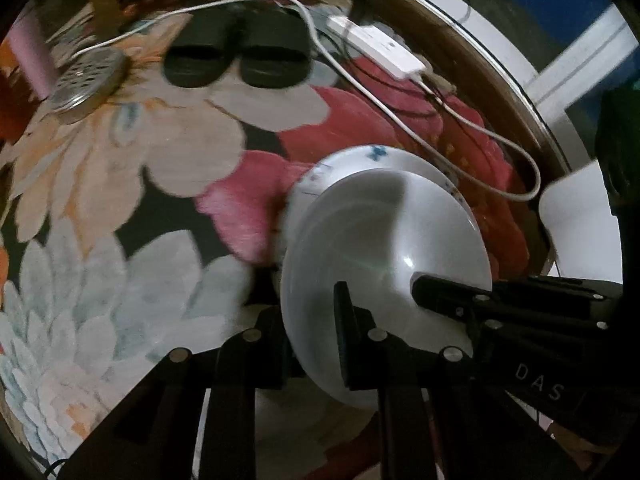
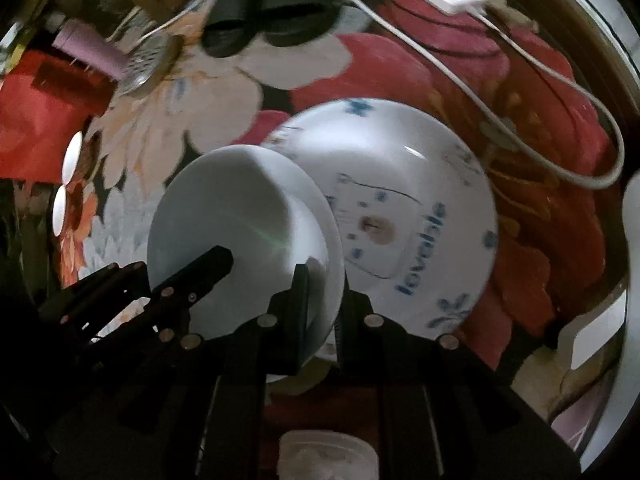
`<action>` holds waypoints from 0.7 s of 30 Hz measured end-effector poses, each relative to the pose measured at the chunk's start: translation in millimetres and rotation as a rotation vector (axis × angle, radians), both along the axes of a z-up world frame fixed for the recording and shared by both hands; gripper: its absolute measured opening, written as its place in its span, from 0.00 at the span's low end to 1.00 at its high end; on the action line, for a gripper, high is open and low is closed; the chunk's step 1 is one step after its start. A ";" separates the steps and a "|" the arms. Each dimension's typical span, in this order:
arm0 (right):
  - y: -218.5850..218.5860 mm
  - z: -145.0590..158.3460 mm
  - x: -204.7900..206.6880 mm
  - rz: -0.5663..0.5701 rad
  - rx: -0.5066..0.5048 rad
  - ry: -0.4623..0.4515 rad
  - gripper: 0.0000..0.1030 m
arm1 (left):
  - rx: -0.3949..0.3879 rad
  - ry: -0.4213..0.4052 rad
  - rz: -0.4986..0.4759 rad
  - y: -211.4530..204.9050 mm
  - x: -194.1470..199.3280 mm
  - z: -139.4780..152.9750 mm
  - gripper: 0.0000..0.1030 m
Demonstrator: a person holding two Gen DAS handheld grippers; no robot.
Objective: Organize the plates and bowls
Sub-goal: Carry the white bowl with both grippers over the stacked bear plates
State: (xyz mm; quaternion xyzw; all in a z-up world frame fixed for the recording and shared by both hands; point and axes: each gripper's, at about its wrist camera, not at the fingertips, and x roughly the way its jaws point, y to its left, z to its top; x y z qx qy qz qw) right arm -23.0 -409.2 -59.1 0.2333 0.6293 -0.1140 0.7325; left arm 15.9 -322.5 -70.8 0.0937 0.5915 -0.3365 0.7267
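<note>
mid-carry: left gripper (image 1: 312, 328) and right gripper (image 2: 320, 312) both pinching the white bowl's (image 2: 240, 216) rim, above the patterned plate (image 2: 420, 200). next, probably lowering onto it, level.

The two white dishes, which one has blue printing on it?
The larger plate behind: blue flowers and lettering on it. The plain white bowl in front, gripped by both grippers, has none.

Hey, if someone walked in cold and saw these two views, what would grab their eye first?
A plain white bowl, pinched at opposite rims by the left hand-held gripper and right hand-held gripper. Just behind it lies a white plate with blue lettering, on a bold floral carpet. Black slippers sit farther back.
</note>
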 end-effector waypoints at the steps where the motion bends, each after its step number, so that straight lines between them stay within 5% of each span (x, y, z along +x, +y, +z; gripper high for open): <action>1: -3.9 -1.1 -2.2 -0.008 0.000 0.003 0.12 | 0.001 0.003 -0.011 -5.7 -2.0 -2.6 0.16; 21: -34.3 -35.5 -20.2 -0.081 0.065 0.056 0.13 | 0.047 0.051 -0.063 -39.4 -12.8 -36.0 0.16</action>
